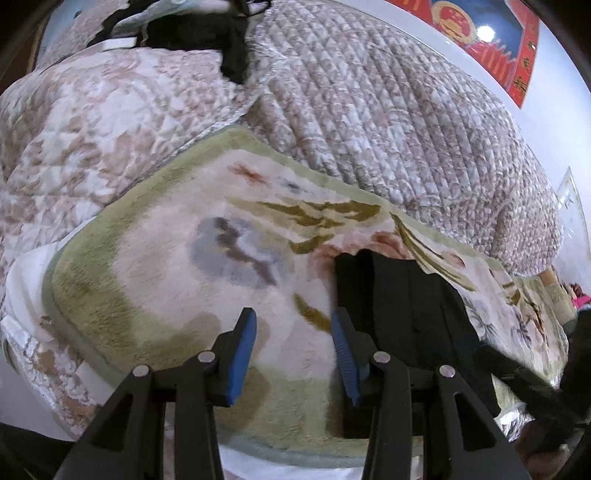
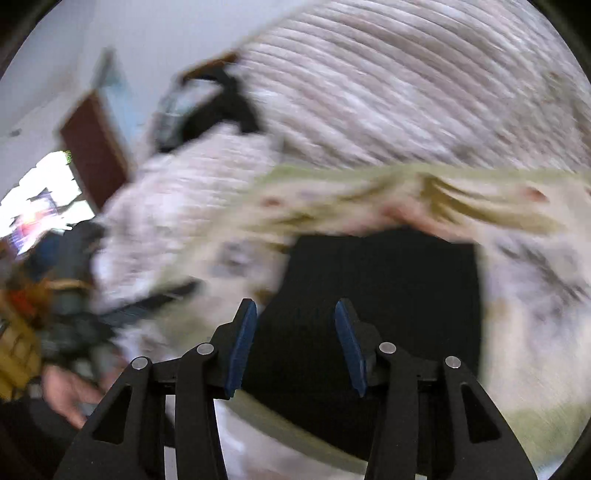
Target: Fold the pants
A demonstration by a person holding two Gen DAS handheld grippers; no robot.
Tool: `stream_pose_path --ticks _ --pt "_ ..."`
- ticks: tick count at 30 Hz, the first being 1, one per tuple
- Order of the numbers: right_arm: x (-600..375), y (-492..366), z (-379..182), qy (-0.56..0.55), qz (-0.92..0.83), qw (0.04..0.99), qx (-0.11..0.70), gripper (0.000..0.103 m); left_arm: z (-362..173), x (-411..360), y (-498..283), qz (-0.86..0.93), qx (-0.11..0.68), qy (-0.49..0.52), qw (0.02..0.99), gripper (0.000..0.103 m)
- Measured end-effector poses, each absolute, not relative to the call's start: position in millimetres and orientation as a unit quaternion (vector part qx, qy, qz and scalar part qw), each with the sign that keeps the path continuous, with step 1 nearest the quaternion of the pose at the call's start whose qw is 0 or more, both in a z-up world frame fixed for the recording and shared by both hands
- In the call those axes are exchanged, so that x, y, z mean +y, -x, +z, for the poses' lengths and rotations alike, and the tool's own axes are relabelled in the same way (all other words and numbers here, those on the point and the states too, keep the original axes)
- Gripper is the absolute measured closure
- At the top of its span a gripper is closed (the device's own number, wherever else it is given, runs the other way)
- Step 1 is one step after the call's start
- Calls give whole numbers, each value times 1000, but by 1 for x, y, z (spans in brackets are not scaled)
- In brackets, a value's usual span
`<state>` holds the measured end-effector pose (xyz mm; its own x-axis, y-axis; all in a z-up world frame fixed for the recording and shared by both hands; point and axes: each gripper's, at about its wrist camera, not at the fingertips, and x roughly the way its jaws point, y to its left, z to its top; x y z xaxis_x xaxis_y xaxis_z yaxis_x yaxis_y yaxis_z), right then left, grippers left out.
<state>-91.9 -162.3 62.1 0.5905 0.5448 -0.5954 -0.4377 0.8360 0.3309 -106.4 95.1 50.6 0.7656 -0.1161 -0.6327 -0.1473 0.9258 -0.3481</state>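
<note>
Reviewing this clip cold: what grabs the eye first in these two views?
The black pants, folded into a compact dark block on the pale flowered blanket, stand out most. Both blue-padded grippers, left gripper and right gripper, are open and hold nothing. Behind lies a quilted bedspread; the right view is motion-blurred.

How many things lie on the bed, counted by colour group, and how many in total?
Black: 2, the folded pants and a dark clothes pile.
Green floral: 1, the blanket.
Beige patterned: 1, the quilt.
Total: 4
</note>
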Motion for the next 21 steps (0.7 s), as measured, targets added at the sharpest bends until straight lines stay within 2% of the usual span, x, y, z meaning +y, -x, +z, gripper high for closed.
stream_pose_path --ticks 1,2,4,7,12,21 --pt "-170 88 51 -73 248 890 377 78 53 91 104 3 342 188 921 58" --pt "-176 83 36 -76 228 883 402 84 55 86 102 -2 341 185 922 58" --pt "-178 81 25 -80 235 875 415 85 62 76 94 -17 342 180 922 58" --pt "-173 76 39 -73 272 868 409 85 74 57 80 -42 343 159 925 58" --pt "-191 29 59 -47 232 886 399 85 88 17 41 -87 351 100 927 56" --pt "-201 -41 31 -33 201 876 437 85 41 -6 -14 -72 422 46 902 55"
